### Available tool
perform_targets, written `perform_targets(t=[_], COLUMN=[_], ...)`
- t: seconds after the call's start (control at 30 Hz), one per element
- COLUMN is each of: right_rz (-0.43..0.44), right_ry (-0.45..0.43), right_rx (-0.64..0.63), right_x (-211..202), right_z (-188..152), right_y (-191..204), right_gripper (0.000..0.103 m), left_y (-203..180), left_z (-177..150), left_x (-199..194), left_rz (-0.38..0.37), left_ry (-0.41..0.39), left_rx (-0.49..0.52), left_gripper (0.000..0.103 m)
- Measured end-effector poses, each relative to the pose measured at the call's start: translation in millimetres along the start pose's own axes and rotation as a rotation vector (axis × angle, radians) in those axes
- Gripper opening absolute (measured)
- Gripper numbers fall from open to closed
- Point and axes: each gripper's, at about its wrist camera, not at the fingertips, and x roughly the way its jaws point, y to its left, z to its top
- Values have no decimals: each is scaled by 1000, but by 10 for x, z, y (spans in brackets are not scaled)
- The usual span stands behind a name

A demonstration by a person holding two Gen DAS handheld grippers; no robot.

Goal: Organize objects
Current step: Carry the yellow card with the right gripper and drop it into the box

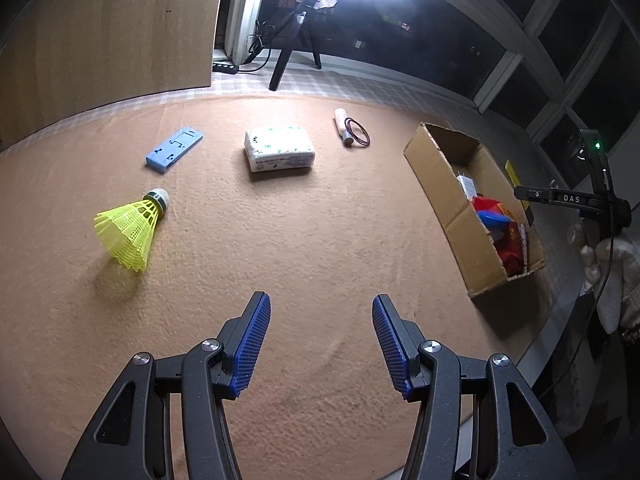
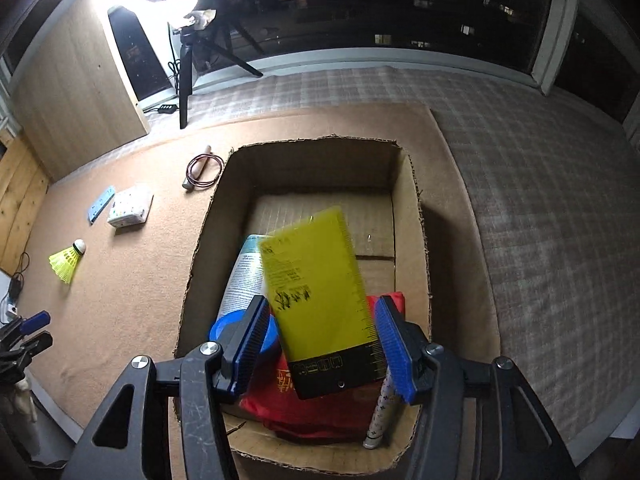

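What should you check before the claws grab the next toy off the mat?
1. Right claw free of the yellow card: cannot tell; the jaws look open, the card sits between them over the cardboard box.
2. Left claw open and empty: ok.
3. Things left on the mat: not ok; yellow shuttlecock, blue plastic plate, tissue pack, white tube with a hair tie remain.
4. Room in the box: ok; bare floor shows at its far end.
5. Path to the shuttlecock: ok; nothing lies between.
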Motion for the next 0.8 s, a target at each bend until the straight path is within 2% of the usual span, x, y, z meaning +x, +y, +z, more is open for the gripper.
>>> perform_targets(t=[0.1,0.33,0.63,0.8], right_rz=[2,51,156,215], right_ry=[-22,-52,-86,-105], right_rx=[15,32,-36,-67], right_x=[-32,-108,-193,-242], right_z=[-10,-19,-33,44], right_y=[-4,105,608,880], right_gripper=[61,61,62,62], left_y=[23,146,456,584], left_z=[-17,-93,-114,58], left_x=[-23,-117,-346,-513], left_rz=[6,32,81,110], left_ry=[-2,-11,-45,-74], left_rx=[-7,-34,-89,-97], left_gripper=[57,57,57,57])
